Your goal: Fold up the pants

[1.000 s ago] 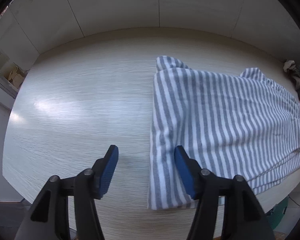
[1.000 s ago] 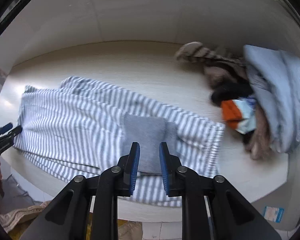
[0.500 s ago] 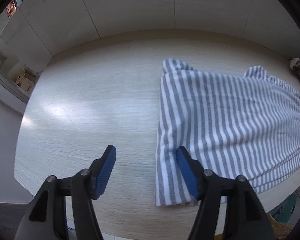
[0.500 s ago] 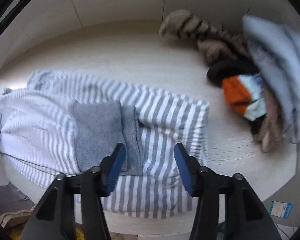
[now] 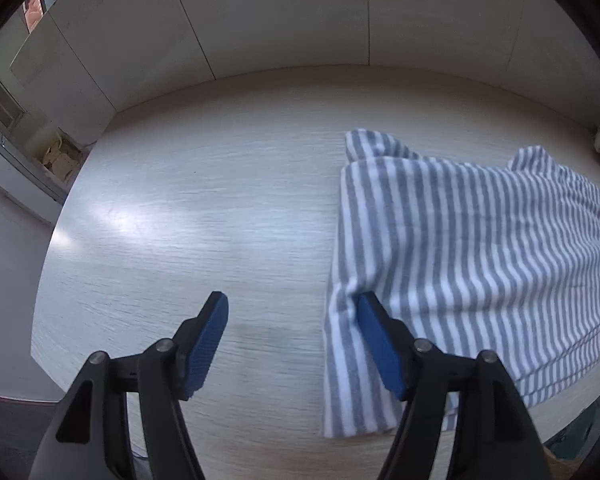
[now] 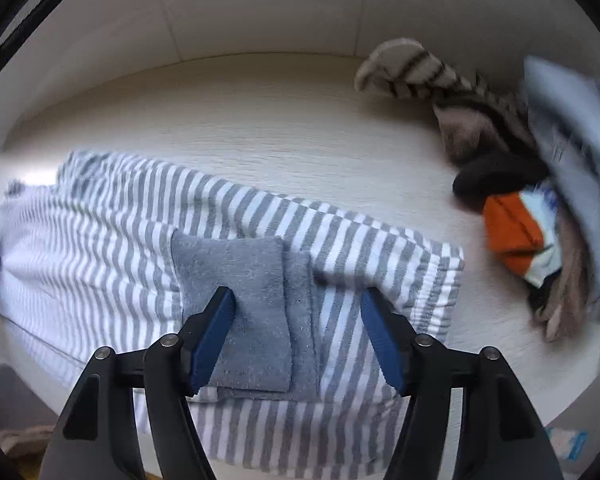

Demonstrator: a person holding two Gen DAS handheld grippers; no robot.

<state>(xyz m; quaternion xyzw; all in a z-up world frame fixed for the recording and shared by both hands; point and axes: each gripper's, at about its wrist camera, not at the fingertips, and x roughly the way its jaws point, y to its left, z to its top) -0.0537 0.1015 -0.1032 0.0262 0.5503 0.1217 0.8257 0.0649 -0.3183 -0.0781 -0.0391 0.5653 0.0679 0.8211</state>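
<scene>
The grey-and-white striped soft knit pants (image 6: 112, 236) lie flat and lengthwise on the pale wood-grain table (image 5: 188, 216), legs stacked, with the elastic waistband near the right gripper (image 6: 296, 336) and the cuffs near the left gripper (image 5: 292, 340).

Both grippers hover with nothing clamped, and their jaws are opening. The left one straddles the cuff edge, one blue ribbed pad over bare table and the other over the stripes. The right one is spread above the plain grey square patch pocket (image 6: 236, 300), just short of the waistband.

The main risk appears to be an uneven pinch. The fabric looks plush, thick and limp, so a pad closing from above may catch only the top layer, and the lower leg would then drag or stay behind as the fold is lifted. The near edge also lies close to the table's front rim, so a pull toward the person could let that edge slide off.

The loose heap of mixed clothes (image 6: 540, 184) beside the waistband, orange, black, pale blue and brown-striped, could snag the right gripper.
</scene>
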